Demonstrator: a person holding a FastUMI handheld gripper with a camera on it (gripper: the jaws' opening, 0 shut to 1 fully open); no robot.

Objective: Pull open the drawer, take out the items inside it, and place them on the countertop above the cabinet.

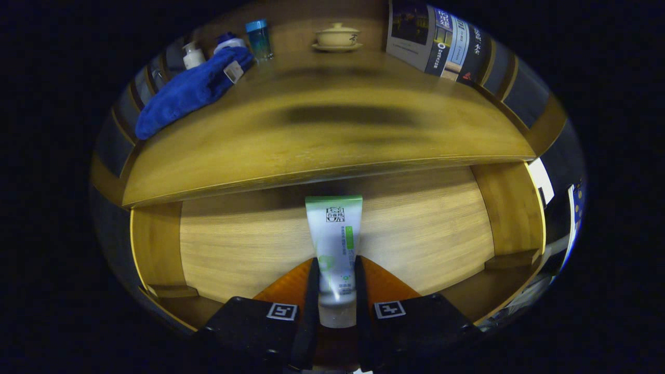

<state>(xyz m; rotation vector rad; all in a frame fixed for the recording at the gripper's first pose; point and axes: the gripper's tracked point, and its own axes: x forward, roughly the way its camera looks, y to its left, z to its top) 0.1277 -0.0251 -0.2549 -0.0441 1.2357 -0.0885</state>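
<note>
A white tube with a green end (334, 234) stands between my two fingers, its cap end down near the gripper body. My gripper (335, 280) is shut on the tube, both fingers pressing its sides. Below and behind the tube lies the open wooden drawer (249, 249), its bare floor showing on both sides. The wooden countertop (322, 130) stretches above the drawer, beyond the tube's green end.
On the countertop's far left lies a blue cloth (187, 93), with a small white bottle (192, 54) and a blue-capped jar (258, 39) behind it. A lidded teacup on a saucer (337, 37) stands at the back. A printed board (436, 41) leans at the right.
</note>
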